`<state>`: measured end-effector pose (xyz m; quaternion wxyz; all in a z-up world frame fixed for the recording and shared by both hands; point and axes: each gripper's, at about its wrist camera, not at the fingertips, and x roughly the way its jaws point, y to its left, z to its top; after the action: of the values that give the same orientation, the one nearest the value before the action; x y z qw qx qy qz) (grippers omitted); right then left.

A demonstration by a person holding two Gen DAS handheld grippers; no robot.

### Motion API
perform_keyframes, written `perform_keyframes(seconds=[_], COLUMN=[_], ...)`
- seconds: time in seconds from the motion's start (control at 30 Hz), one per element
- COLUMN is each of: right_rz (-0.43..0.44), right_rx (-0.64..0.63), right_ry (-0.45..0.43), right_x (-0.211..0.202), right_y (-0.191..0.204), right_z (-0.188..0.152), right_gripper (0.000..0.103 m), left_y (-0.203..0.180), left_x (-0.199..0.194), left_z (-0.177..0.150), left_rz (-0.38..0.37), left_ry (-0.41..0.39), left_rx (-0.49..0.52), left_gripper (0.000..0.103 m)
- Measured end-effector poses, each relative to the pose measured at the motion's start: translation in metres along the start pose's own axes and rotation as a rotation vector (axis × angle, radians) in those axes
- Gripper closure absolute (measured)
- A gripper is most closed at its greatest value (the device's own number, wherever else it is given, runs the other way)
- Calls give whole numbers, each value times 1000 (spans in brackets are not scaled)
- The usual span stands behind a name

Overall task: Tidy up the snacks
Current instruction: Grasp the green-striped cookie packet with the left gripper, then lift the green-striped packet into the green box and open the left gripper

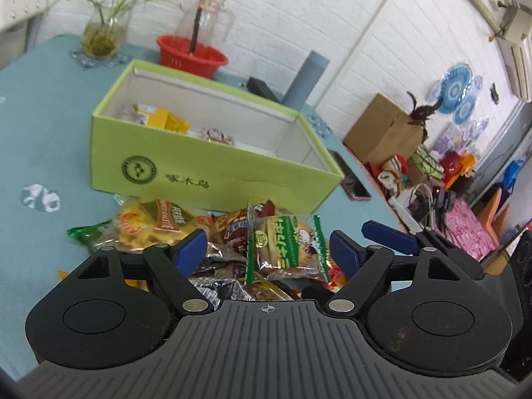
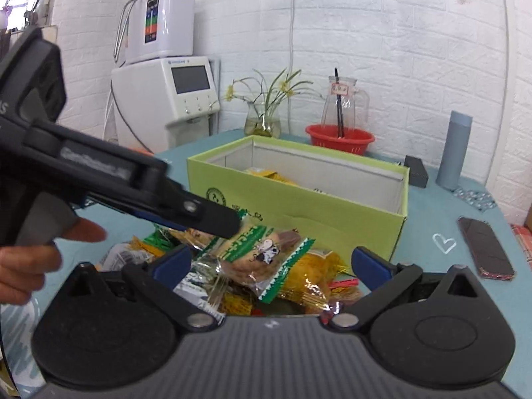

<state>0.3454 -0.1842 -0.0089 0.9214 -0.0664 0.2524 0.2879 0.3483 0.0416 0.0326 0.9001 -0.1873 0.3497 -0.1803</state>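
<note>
Both my left tongs and right tongs gape open, holding nothing, over snack packets on the blue table; white brick wall behind.

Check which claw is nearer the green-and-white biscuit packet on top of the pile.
Left. The left claw brackets the green-and-white biscuit packet without pressing it. The right claw is open just short of it, the packet lying ahead of its fingers.

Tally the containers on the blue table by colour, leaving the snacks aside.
Green, open cardboard box: 1
Red, round plastic basket: 1
Clear glass, flower vase and pitcher: 2
Grey-blue, tall cylindrical bottle: 1
Total: 5
</note>
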Motion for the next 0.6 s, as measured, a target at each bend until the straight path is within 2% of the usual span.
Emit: perform_keyframes(seconds=[0.13, 0.17, 0.2, 0.23, 0.27, 0.37, 0.47, 0.6], right_rz=[28, 35, 31, 24, 16, 9, -12, -53], right_rx=[-3, -8, -17, -29, -33, -36, -62, -88], right_ry=[29, 37, 38, 37, 33, 23, -16, -64], right_x=[21, 26, 29, 30, 30, 22, 7, 5], right_y=[6, 9, 12, 16, 19, 26, 32, 24], right_z=[-3, -4, -6, -6, -6, -8, -3, 25], right_gripper=[4, 6, 25, 34, 35, 39, 39, 39], left_y=[0, -1, -1, -1, 0, -2, -7, -23], left_x=[13, 14, 16, 18, 19, 9, -3, -7], left_z=[-1, -2, -3, -6, -8, -15, -12, 19], left_rz=[-2, -2, -3, -10, -27, -15, -39, -50], left_ry=[0, 6, 17, 37, 55, 29, 16, -24], left_rx=[14, 26, 32, 37, 37, 32, 10, 44], left_gripper=[40, 47, 53, 76, 86, 95, 95, 95])
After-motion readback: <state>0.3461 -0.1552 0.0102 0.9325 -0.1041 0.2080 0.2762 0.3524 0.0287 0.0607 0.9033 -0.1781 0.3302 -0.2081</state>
